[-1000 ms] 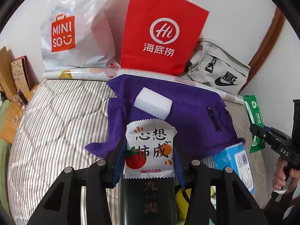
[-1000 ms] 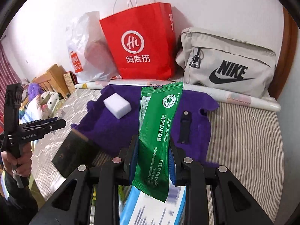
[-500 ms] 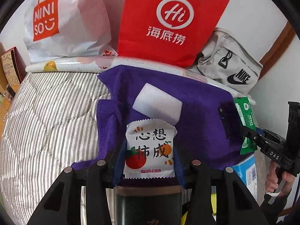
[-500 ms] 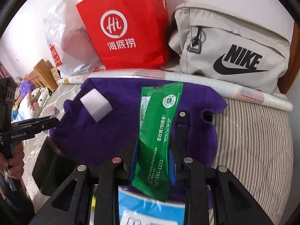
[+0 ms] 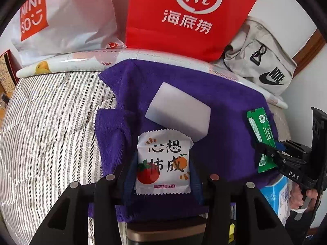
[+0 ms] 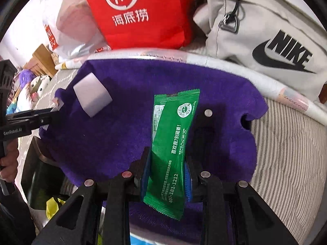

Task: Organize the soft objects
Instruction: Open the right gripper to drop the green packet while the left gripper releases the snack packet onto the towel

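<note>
Both grippers hang over the purple towel (image 5: 224,122), which is spread on the striped bed (image 5: 51,122) in front of the red bag (image 5: 190,16). The left gripper (image 5: 163,163) has its jaws pinched on the white packet (image 5: 164,163), gripping it by the sides with the printed face up. The packet's far edge sits just short of the white sponge (image 5: 177,112), which lies on the towel's left half. The right gripper (image 6: 168,169) has its jaws clamped on the lower half of the green sachet (image 6: 173,143), whose free end points toward the red bag above the towel's middle.

The step in hand looks like setting both packs down on the towel beside the sponge. To do it well:

- Lower each pack until its underside touches the towel before letting go. Both are light and limp, so a drop could make them flip or slide.
- Keep the white packet on the near side of the sponge, not on top of it. Their edges are already close.
- Lay the sachet flat, free end first, in the bare area to the sponge's right.
- There is a small dark object (image 6: 206,122) on the towel just right of the sachet, so steer clear of it.
- Spread the jaws only a little, then lift straight up so the pads do not drag the towel's pile.
</note>
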`<move>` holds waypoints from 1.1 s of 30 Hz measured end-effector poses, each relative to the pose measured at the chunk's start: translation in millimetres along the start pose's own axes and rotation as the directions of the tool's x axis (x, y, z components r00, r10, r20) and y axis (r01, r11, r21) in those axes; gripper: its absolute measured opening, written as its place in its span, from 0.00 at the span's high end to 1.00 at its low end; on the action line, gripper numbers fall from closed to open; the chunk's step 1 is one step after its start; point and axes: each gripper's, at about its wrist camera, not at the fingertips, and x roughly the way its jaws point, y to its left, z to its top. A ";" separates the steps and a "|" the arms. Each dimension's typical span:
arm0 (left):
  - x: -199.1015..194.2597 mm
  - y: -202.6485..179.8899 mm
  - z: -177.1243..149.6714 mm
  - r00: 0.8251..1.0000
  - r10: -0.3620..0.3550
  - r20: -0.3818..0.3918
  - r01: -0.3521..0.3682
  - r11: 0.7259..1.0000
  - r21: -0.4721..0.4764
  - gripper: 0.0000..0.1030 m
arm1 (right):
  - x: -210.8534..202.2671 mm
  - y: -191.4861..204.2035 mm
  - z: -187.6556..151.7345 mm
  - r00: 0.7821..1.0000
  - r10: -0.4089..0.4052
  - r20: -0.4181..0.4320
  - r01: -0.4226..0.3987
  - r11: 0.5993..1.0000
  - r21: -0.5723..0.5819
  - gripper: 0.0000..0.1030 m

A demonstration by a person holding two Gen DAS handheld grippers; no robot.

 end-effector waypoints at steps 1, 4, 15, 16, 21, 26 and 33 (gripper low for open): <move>3.4 0.0 1.4 1.000 0.004 -0.009 -0.004 1.000 -0.001 0.56 | 2.9 -1.1 -0.6 1.000 0.000 -0.009 0.000 1.000 0.004 0.72; 11.3 -1.2 5.1 1.000 0.009 -0.027 -0.009 1.000 0.003 0.56 | 8.1 -2.2 -1.1 1.000 0.000 -0.029 0.000 1.000 0.003 0.70; 17.5 -8.2 7.4 0.999 -0.008 -0.033 0.009 1.000 0.013 0.39 | 2.8 -3.0 -1.2 1.000 -0.002 -0.003 0.002 1.000 -0.005 0.48; 16.0 -7.2 6.6 1.000 -0.005 -0.030 0.005 1.000 0.007 0.36 | 0.8 -3.0 -2.5 1.000 -0.004 0.001 0.004 1.000 -0.002 0.48; 0.5 -6.2 -0.5 1.000 0.013 -0.010 -0.013 1.000 0.005 0.30 | -12.3 -1.0 -7.0 0.999 -0.039 0.031 0.039 0.999 0.002 0.48; -27.8 -4.2 -18.6 0.999 0.036 0.030 -0.037 0.999 0.025 0.30 | -42.9 3.9 -21.6 0.994 -0.037 0.105 0.035 0.999 0.020 0.48; -76.1 12.0 -56.3 0.992 0.040 0.118 -0.039 0.999 -0.008 0.30 | -92.3 31.1 -69.6 0.980 -0.006 0.199 0.004 1.000 0.010 0.48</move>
